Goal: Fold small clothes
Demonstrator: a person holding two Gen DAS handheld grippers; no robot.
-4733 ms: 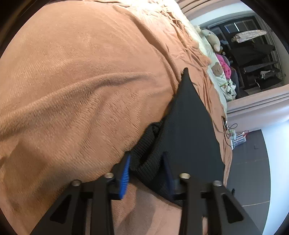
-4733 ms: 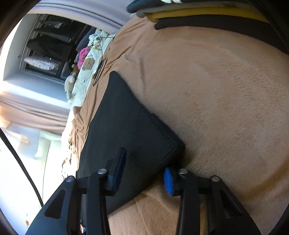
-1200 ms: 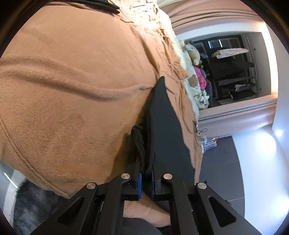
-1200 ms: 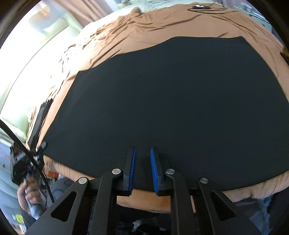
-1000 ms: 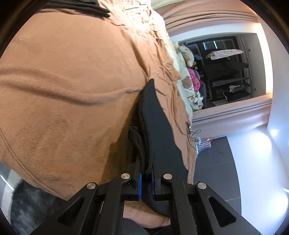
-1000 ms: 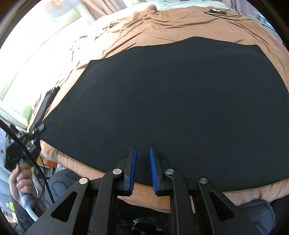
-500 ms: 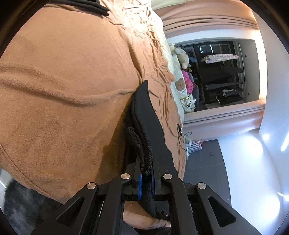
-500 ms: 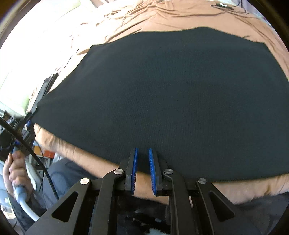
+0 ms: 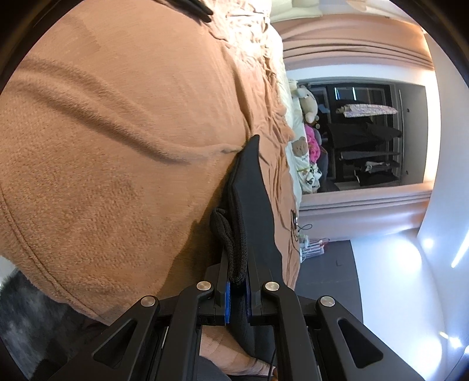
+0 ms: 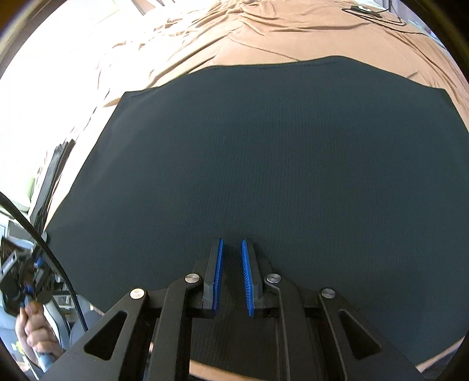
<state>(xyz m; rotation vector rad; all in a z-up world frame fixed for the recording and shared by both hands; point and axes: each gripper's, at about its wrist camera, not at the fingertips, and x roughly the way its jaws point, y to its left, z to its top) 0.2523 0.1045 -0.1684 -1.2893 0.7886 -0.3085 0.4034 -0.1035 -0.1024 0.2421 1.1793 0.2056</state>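
Note:
A black knit garment (image 10: 263, 161) lies spread flat on the brown bedspread (image 10: 293, 38). In the left wrist view it appears edge-on (image 9: 255, 199), with a bunched ribbed corner pinched in my left gripper (image 9: 238, 263), which is shut on it near the bed's front edge. My right gripper (image 10: 232, 243) points steeply down over the near middle of the cloth. Its blue pads (image 10: 218, 263) stand a thin slit apart with nothing between them. The hand (image 10: 35, 334) that holds the left gripper shows at the lower left of the right wrist view.
A stack of dark folded clothes (image 9: 187, 8) sits far back on the bedspread (image 9: 117, 146). Plush toys (image 9: 307, 99) and an open wardrobe (image 9: 366, 140) lie beyond the bed. A cable (image 10: 369, 11) rests on the far side. A dark rug (image 9: 17, 307) is below the bed's edge.
My right gripper has slid from the garment's near edge to over the cloth itself. The left gripper has sunk a little and rolled slightly, keeping its pinch on the corner.

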